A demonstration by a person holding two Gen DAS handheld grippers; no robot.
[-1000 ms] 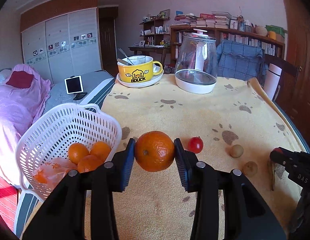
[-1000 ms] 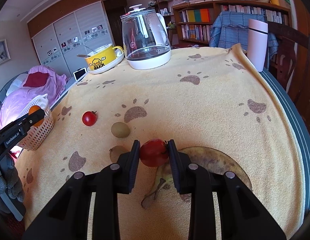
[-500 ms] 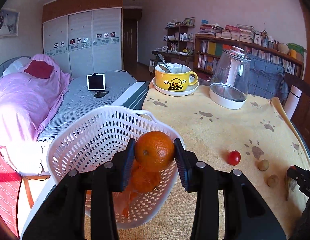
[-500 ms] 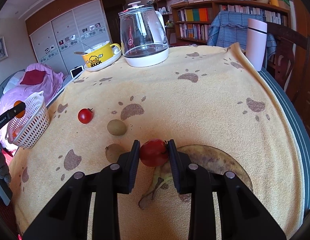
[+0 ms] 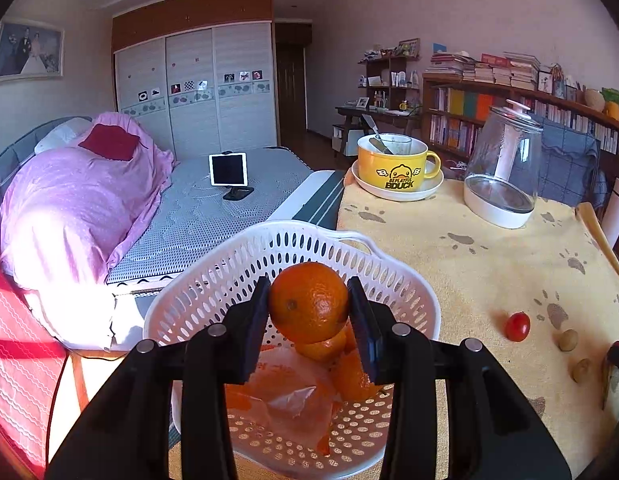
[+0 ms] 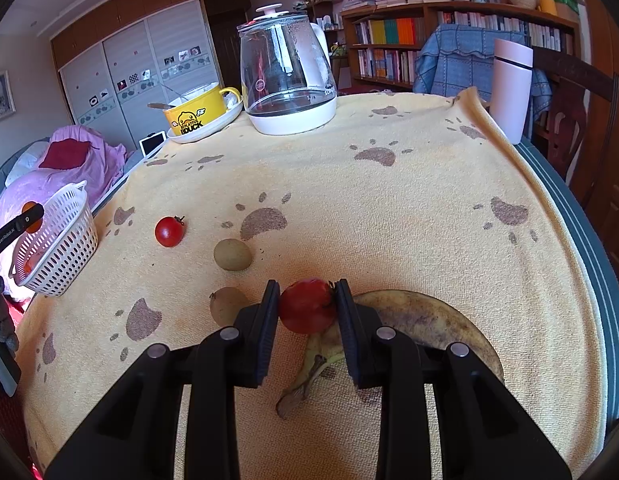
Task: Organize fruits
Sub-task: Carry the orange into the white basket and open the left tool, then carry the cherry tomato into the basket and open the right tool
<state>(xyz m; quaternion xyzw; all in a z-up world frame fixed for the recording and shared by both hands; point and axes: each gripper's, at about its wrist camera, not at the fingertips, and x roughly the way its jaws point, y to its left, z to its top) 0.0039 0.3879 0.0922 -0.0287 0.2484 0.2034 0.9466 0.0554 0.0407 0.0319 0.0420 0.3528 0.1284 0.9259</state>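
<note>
The orange (image 5: 308, 302) sits clamped between the pads of your left gripper (image 5: 309, 312), held directly above the open mouth of the white perforated basket (image 5: 409, 292). This position lets the fruit drop among the oranges (image 5: 351, 376) already lying in the basket beside a crumpled plastic wrapper (image 5: 297, 400). The basket stands at the near left corner of the table, on the yellow paw-print cloth (image 6: 389, 220), so the sorted oranges stay apart from the loose fruit.

Your right gripper (image 6: 307, 310) has its jaws closed on a red tomato (image 6: 307, 306), held low over the cloth at the near right. A spotted banana (image 6: 425, 316) lies just behind and under that grip; whether the tomato touches it cannot be told.

A second tomato (image 6: 169, 231) and two kiwifruit (image 6: 232, 255) (image 6: 225, 304) rest free on the cloth between the grippers. The glass kettle (image 6: 287, 76), yellow duck mug (image 6: 197, 110) and pink tumbler (image 6: 511, 88) stand at the far edge, well apart from the fruit.

Judged from this layout, the release of the orange is the step in hand. Lower it close to the pile first, as a drop from height may bounce it out.
</note>
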